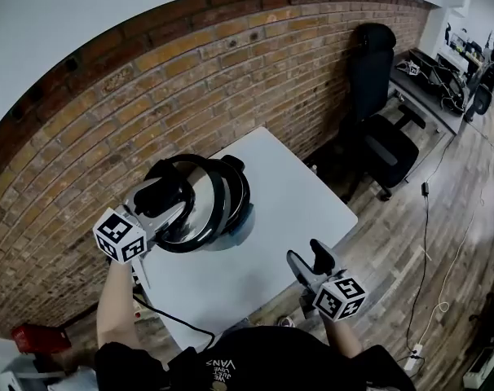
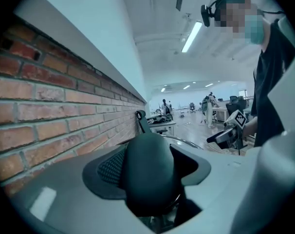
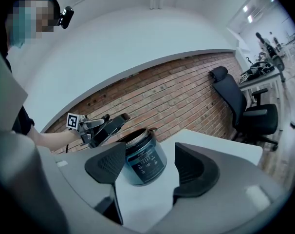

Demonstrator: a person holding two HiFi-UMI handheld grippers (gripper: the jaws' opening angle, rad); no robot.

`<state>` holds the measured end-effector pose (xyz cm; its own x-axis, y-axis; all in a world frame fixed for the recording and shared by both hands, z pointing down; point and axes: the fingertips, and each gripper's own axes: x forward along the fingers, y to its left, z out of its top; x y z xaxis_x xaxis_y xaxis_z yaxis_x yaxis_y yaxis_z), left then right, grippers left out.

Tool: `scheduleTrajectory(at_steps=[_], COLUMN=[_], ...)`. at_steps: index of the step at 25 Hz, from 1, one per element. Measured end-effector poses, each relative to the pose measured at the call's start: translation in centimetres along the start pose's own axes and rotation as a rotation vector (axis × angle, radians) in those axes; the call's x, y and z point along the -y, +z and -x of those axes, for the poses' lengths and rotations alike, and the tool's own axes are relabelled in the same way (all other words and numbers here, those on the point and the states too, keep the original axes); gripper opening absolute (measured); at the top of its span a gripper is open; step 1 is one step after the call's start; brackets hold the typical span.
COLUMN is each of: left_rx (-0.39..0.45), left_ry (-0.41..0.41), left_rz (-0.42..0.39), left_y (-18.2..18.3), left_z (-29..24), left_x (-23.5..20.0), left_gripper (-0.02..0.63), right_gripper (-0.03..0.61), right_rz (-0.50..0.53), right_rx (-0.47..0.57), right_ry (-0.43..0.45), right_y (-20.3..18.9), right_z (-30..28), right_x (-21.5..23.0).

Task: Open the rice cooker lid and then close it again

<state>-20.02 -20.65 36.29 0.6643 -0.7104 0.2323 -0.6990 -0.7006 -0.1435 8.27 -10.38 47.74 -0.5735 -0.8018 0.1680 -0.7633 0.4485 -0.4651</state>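
1. Nearest the person, the right gripper (image 1: 309, 261) hovers over the near right edge of the white worktop (image 1: 292, 210). Its fingers (image 3: 106, 167) are spread apart with nothing between them, and they point towards the rice cooker (image 3: 145, 160) from well apart.
2. Further in and to the left, the left gripper (image 1: 167, 198) has its fingers (image 2: 111, 169) set wide and clamped on the lid's dark, rounded handle (image 2: 147, 169).
3. The lid (image 1: 194, 210) is off the pot. It is held tilted in the air, just left of the rice cooker and partly over it, so the opening step looks done and the closing step is left.
4. The rice cooker stands open on the far left part of the worktop, near the brick wall (image 1: 231, 72).
5. Risk: the lid hangs at a tilt from the handle alone. A quick swing could let it twist or slip in the fingers.
6. Risk: lowered at this tilt, the lid's rim could strike the pot's edge and sit crooked.
7. Risk: nothing steadies the rice cooker. A sideways knock from the lid could push it towards the wall or the worktop's left edge.
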Motion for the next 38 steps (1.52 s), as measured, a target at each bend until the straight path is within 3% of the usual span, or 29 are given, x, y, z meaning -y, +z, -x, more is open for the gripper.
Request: scheduleTrajectory(at_steps=[8,17,25,31,38], left_rx=[-0.108,-0.224,-0.229,-0.217,-0.208], left_ry=[-0.183,-0.318,-0.411,-0.448,-0.406], left_rz=[-0.063,-0.195,-0.170,-0.158,-0.185], left_y=[-2.1,-4.5,-5.4,-5.3,-5.4], left_z=[-6.0,-9.2,-10.1,-10.0,-10.2], left_x=[0.6,1.4,1.3,1.2,1.1], left_gripper=[0.284,0.284,0.284,0.285,0.284], right_gripper=[0.307,0.307,0.307,0.307,0.307], right_rz=[-0.031,-0.054,-0.060,-0.058,-0.061], right_rx=[-0.010,-0.025,-0.029,-0.037,-0.040], right_ry=[-0.094,-0.131,-0.142,-0.141,-0.121], right_y=[-1.1,-2.2,-2.7,-2.6,-2.6], right_z=[0.9,0.4,-0.1,-0.6,-1.3], right_x=[1.6,2.1,2.3,2.7,2.4])
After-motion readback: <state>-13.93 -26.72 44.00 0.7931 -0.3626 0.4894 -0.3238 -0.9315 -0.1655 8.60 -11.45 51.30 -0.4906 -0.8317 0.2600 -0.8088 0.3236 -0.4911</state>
